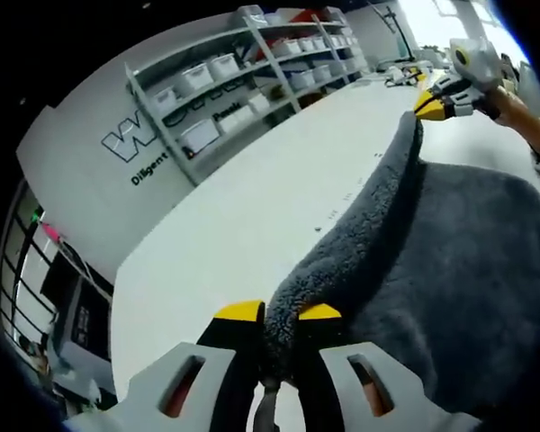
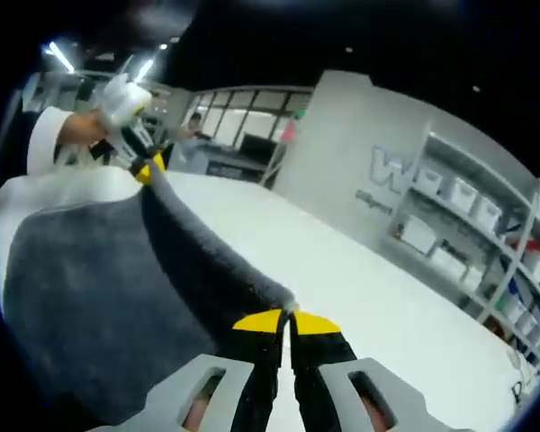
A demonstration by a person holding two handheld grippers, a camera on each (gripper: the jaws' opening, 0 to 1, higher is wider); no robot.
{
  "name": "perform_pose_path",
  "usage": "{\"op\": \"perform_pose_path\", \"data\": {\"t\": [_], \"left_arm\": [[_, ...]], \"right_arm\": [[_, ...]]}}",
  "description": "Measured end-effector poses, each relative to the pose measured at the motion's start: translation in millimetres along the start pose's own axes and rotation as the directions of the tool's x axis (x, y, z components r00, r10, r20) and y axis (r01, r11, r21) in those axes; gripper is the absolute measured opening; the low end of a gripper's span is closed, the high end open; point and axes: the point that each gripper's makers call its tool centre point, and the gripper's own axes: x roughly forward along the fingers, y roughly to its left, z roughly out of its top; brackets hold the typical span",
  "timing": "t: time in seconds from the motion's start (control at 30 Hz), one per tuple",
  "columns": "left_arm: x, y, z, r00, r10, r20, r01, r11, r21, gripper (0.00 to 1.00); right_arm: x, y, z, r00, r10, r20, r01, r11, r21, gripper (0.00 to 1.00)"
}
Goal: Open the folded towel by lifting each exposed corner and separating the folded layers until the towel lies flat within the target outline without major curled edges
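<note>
While my left gripper (image 1: 280, 313) and right gripper (image 2: 284, 321) each clamp a corner of the grey towel (image 1: 450, 261), its top edge hangs taut between them above the white table (image 1: 252, 207) (target outline not discernible). Uneven lowering, I judge, could leave curled edges.

1. The left gripper (image 1: 281, 312) is showing black jaws with yellow tips, rising from pale grey mounts with dark slots.
2. The right gripper (image 2: 284, 321) is wearing the same black, yellow and grey.
3. The person is wearing a white sleeve (image 2: 45, 141).
</note>
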Motion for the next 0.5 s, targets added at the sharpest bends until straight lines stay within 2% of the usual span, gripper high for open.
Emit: {"op": "perform_pose_path", "data": {"t": [0.1,0.27,0.4,0.5], "left_arm": [[-0.5,-1.2,-1.4,1.000,0.004,0.002,-0.004,1.000,0.013,0.12],[-1.4,-0.2,-6.0,1.000,0.020,0.000,-0.020,0.998,0.063,0.20],[-5.0,-1.3,-7.1,1.000,-0.009,0.027,0.009,1.000,-0.009,0.26],[-7.8,0.2,-9.7,0.999,-0.004,0.034,0.005,1.000,-0.025,0.30]], "right_arm": [[-0.6,1.6,0.0,1.000,0.005,-0.004,-0.005,1.000,-0.003,0.00],[-0.6,3.4,0.5,1.000,0.010,-0.004,-0.010,1.000,-0.004,0.00],[2.4,7.6,-4.8,1.000,0.016,-0.022,-0.016,1.000,-0.017,0.00],[1.9,8.0,-4.9,1.000,0.020,-0.018,-0.020,1.000,-0.005,0.00]]}}
